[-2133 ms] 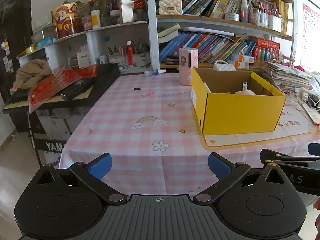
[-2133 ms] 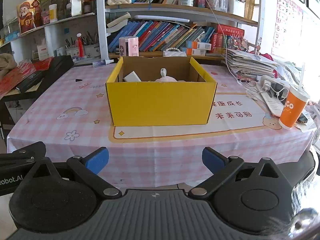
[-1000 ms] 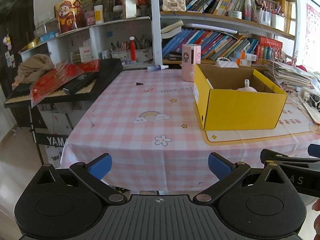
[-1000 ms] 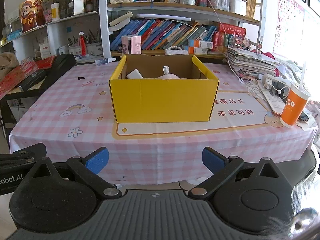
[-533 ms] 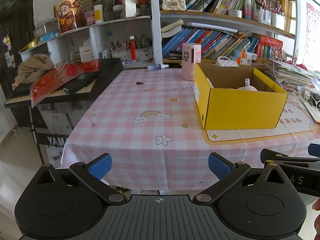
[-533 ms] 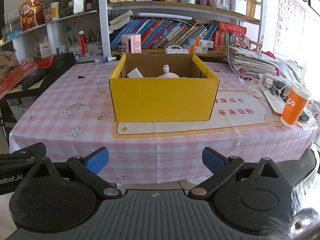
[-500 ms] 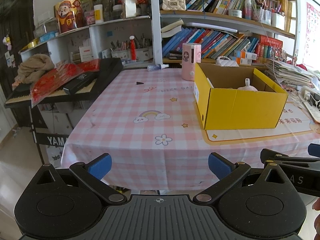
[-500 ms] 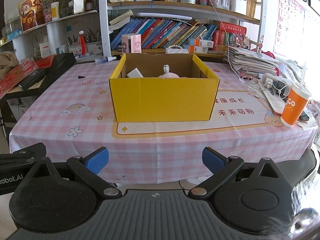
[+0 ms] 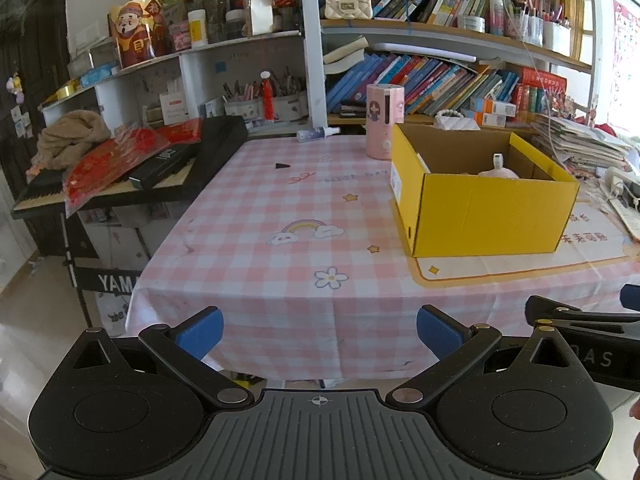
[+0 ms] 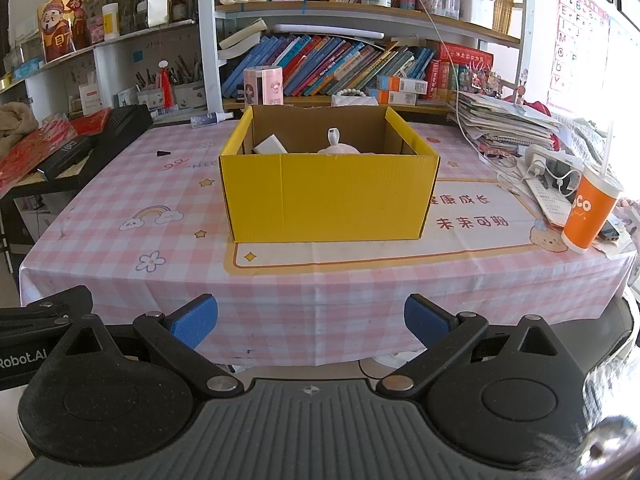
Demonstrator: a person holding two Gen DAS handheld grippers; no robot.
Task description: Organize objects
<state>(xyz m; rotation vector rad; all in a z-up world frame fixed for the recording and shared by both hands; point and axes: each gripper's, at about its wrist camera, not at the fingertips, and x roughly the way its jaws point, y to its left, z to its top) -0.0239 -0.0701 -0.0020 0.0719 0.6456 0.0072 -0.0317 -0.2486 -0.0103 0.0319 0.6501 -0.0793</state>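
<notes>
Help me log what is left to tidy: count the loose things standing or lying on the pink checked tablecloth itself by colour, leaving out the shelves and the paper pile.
Yellow: 1, the box
Pink: 1, the canister
Orange: 1, the cup
Black: 1, the small wedge
Total: 4

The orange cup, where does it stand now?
In the right wrist view the orange cup stands upright near the table's right edge, right of the yellow box, beside the papers and cables.
</notes>
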